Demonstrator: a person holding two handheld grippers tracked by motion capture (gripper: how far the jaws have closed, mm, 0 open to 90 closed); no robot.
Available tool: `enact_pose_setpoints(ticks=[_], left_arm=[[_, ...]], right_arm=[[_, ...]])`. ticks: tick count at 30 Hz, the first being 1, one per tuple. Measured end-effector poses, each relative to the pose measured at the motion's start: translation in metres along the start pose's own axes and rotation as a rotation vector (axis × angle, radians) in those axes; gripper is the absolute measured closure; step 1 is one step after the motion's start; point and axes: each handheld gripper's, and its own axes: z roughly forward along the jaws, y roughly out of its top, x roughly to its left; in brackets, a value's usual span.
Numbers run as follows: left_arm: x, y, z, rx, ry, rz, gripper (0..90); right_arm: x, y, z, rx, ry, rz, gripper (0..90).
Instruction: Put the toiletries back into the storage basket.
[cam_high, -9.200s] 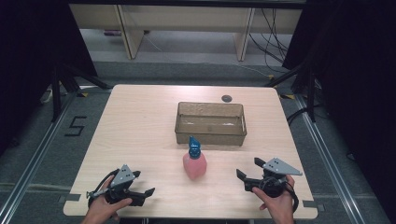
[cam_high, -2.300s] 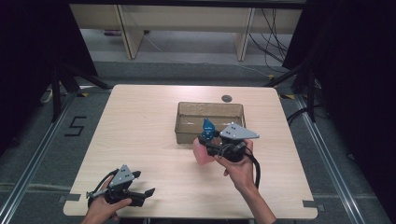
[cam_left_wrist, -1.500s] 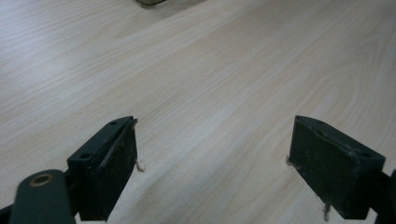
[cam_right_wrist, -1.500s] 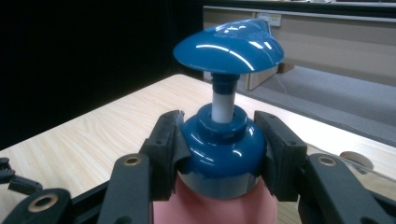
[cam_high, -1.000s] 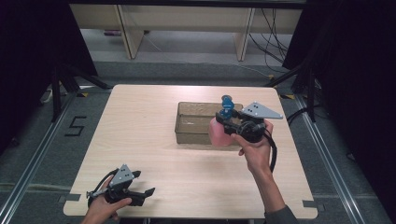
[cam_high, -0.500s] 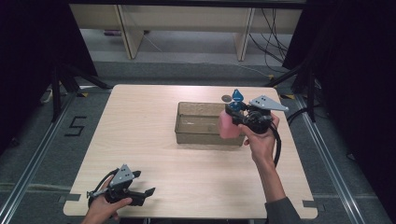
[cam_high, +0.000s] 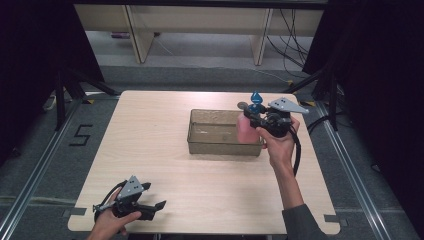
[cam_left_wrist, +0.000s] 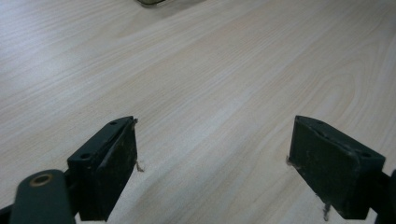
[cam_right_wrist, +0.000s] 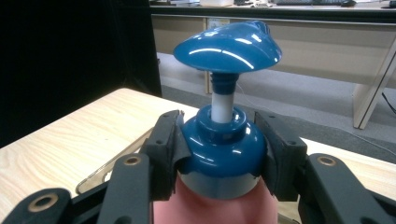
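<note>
Right gripper view: your fingers (cam_right_wrist: 163, 149) are clamping the blue collar of the pink pump bottle (cam_high: 246, 129), holding it above the clear tray's (cam_high: 215, 146) right end. Your left gripper (cam_high: 150, 209) is resting wide open on the counter (cam_high: 160, 130).

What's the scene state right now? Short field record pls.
surface: wooden table
bin: clear tray, mid-table
bottle: pink pump bottle, blue cap, upright, held over the tray's right end
right claw: shut on the bottle at its blue collar
left claw: open, holding nothing, low over the table at the near-left corner
other: small dark disc beyond the tray
</note>
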Motion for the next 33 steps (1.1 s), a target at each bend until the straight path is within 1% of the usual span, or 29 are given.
enact_pose_setpoints(ticks=[1, 2, 3, 4, 5, 6, 7, 8, 9, 10, 11, 13, 15, 16, 17, 18, 19, 21, 22, 23, 24, 25, 26, 27, 28, 29, 30, 31, 33], left_arm=[[0.000, 0.000, 0.000, 0.000, -0.001, 0.004, 14.7], [0.000, 0.001, 0.000, -0.003, 0.002, 0.003, 14.7], [0.000, 0.001, 0.000, -0.003, 0.002, 0.003, 14.7], [0.000, 0.001, 0.000, 0.003, 0.001, 0.005, 14.7], [-0.001, 0.000, 0.000, 0.000, -0.001, 0.003, 14.7], [-0.001, 0.000, 0.000, -0.007, 0.006, 0.001, 14.7], [-0.001, 0.000, 0.000, -0.005, 0.006, 0.002, 14.7], [0.000, 0.000, 0.000, -0.002, -0.001, 0.002, 14.7], [0.000, 0.001, 0.000, 0.001, -0.001, 0.001, 14.7], [0.000, 0.001, 0.000, 0.001, -0.001, 0.001, 14.7], [-0.002, 0.000, 0.000, -0.010, -0.004, -0.004, 14.7], [-0.002, 0.001, 0.000, -0.008, 0.000, -0.001, 14.7], [-0.003, 0.001, 0.001, -0.013, -0.002, -0.001, 14.7], [-0.002, 0.001, 0.000, -0.002, -0.008, 0.008, 14.7], [-0.002, 0.001, 0.000, -0.005, -0.012, 0.008, 14.7], [-0.002, 0.000, 0.001, -0.014, -0.010, 0.001, 14.7], [-0.001, 0.001, 0.000, 0.005, 0.006, 0.012, 14.7], [-0.002, 0.001, 0.000, -0.008, -0.001, 0.000, 14.7], [-0.002, 0.001, 0.000, -0.005, 0.002, 0.004, 14.7], [-0.002, 0.001, 0.000, -0.013, -0.003, 0.004, 14.7], [-0.002, 0.001, 0.000, -0.013, -0.003, 0.004, 14.7], [-0.001, 0.001, -0.001, 0.002, 0.001, 0.013, 14.7], [-0.002, 0.001, 0.001, -0.010, -0.001, 0.008, 14.7], [-0.002, 0.001, 0.001, -0.010, -0.001, 0.008, 14.7], [-0.003, 0.001, 0.001, -0.013, -0.006, 0.008, 14.7], [-0.003, 0.001, 0.000, -0.011, -0.004, 0.009, 14.7], [-0.003, 0.001, 0.000, -0.017, -0.006, 0.002, 14.7], [-0.002, 0.002, -0.001, -0.005, -0.010, 0.007, 14.7], [-0.003, 0.001, -0.001, -0.009, -0.008, 0.010, 14.7]], right_arm=[[-0.002, 0.001, 0.002, 0.007, 0.001, -0.009, 53.6], [-0.002, 0.001, 0.003, 0.005, 0.003, 0.004, 53.6], [-0.004, 0.001, 0.005, 0.000, -0.001, -0.011, 53.6], [-0.004, 0.001, 0.005, 0.000, -0.001, -0.011, 53.6], [-0.005, 0.001, 0.006, 0.007, 0.001, -0.007, 53.6], [-0.007, 0.000, 0.008, 0.007, -0.007, -0.002, 53.6], [-0.008, -0.001, 0.010, 0.009, -0.008, 0.018, 53.6], [-0.009, -0.001, 0.011, 0.009, -0.017, 0.012, 53.6], [-0.011, -0.001, 0.012, 0.007, -0.014, -0.012, 53.6], [-0.011, -0.001, 0.012, 0.007, -0.014, -0.012, 53.6], [-0.012, -0.002, 0.014, 0.012, -0.016, 0.016, 53.6], [-0.015, -0.003, 0.015, 0.014, -0.025, 0.021, 53.6], [-0.016, -0.004, 0.016, 0.014, -0.023, 0.026, 53.6], [-0.018, -0.004, 0.017, 0.008, -0.028, 0.017, 53.6], [-0.021, -0.005, 0.018, 0.012, -0.036, 0.009, 53.6], [-0.021, -0.005, 0.018, 0.012, -0.036, 0.009, 53.6], [-0.021, -0.006, 0.019, 0.014, -0.035, 0.012, 53.6], [-0.024, -0.008, 0.021, 0.018, -0.040, 0.015, 53.6], [-0.024, -0.008, 0.021, 0.018, -0.040, 0.015, 53.6], [-0.025, -0.009, 0.021, 0.020, -0.047, 0.017, 53.6], [-0.026, -0.010, 0.022, 0.016, -0.047, 0.008, 53.6], [-0.026, -0.010, 0.022, 0.016, -0.047, 0.008, 53.6], [-0.027, -0.012, 0.023, 0.030, -0.051, 0.013, 53.6], [-0.027, -0.012, 0.023, 0.030, -0.051, 0.013, 53.6], [-0.027, -0.013, 0.025, 0.029, -0.044, 0.029, 53.6], [-0.027, -0.015, 0.026, 0.042, -0.050, 0.027, 53.6], [-0.027, -0.015, 0.026, 0.042, -0.050, 0.027, 53.6], [-0.029, -0.018, 0.028, 0.051, -0.047, 0.014, 53.6], [-0.029, -0.019, 0.029, 0.044, -0.054, 0.021, 53.6]])
